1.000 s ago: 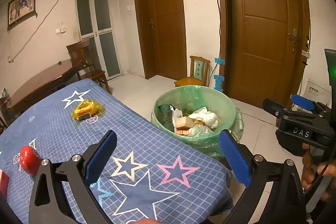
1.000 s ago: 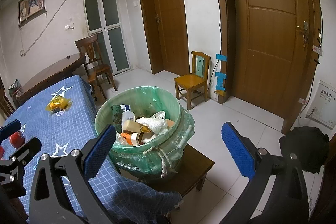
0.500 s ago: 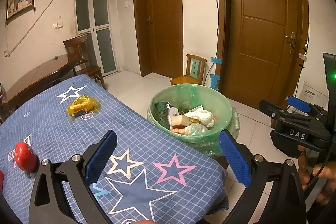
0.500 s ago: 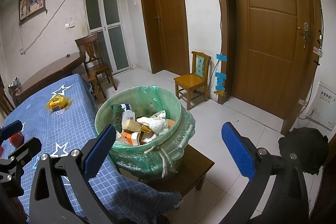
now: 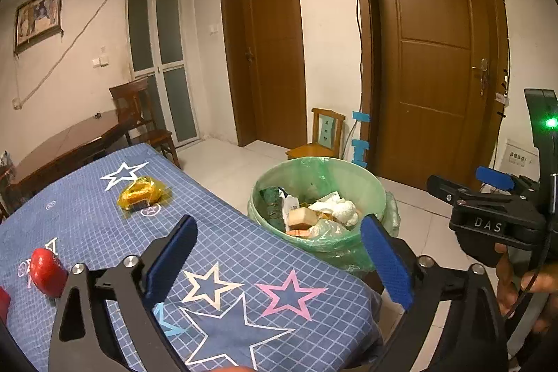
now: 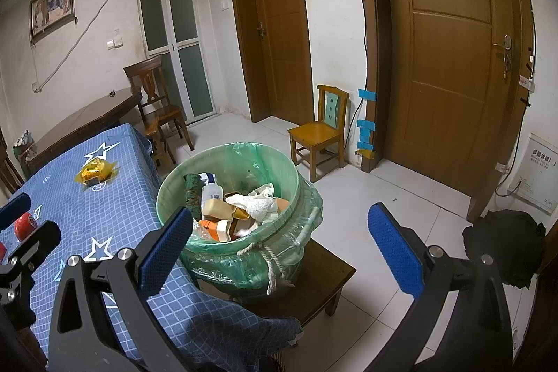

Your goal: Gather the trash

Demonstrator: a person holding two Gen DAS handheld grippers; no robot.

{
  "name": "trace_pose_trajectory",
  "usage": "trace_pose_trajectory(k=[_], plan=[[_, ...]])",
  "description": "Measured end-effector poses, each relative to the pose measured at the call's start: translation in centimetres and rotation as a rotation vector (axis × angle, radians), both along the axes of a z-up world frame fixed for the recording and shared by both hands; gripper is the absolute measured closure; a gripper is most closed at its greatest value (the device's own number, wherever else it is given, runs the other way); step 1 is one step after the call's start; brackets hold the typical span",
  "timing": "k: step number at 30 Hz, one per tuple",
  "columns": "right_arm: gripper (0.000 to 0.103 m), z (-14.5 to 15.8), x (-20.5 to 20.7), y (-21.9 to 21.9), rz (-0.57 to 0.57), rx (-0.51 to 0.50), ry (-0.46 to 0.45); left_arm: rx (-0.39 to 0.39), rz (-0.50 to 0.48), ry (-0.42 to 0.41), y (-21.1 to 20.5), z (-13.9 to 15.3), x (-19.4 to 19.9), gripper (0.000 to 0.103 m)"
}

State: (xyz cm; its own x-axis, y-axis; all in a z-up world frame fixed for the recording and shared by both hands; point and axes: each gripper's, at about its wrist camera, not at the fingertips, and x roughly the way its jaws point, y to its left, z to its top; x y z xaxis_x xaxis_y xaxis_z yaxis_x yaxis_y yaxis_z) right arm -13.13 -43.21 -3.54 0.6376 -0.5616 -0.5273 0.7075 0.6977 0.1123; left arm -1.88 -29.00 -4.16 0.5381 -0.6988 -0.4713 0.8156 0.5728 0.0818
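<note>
the yellow wrapper [image 5: 142,194] lay on the table [image 5: 244,253] ahead and to the left of my left hand-held gripper [image 5: 275,253], whose empty jaws were closing, nearer it than my right hand-held gripper [image 6: 279,243], spread empty by the bin [image 6: 237,194].

Tablecloth [image 5: 226,243]: matt blue checked cloth with printed stars. Bin liner [image 6: 244,159]: thin glossy green plastic, crinkled. Rope [image 6: 270,258] round the bin: rough white cord. Wrapper [image 5: 141,194] at 11 o'clock on the cloth: shiny yellow film. Small chair [image 6: 319,131], doors [image 6: 450,58]: varnished wood. Floor [image 6: 401,208]: smooth pale tile.
</note>
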Motion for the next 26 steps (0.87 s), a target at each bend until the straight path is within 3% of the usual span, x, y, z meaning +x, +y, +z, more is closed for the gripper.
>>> trace_pose_trajectory(k=[17, 22, 26], plan=[[0.006, 0.3, 0.2, 0.1, 0.003, -0.006, -0.004, 0.007, 0.044, -0.036, 0.0, 0.2, 0.0, 0.015], [0.006, 0.7, -0.3, -0.3, 0.006, 0.022, -0.067, 0.063, 0.041, 0.02, -0.6, -0.2, 0.7, 0.015], [0.006, 1.2, -1.1, -0.8, -0.002, 0.038, -0.127, 0.049, 0.036, 0.026, -0.4, -0.1, 0.7, 0.014]])
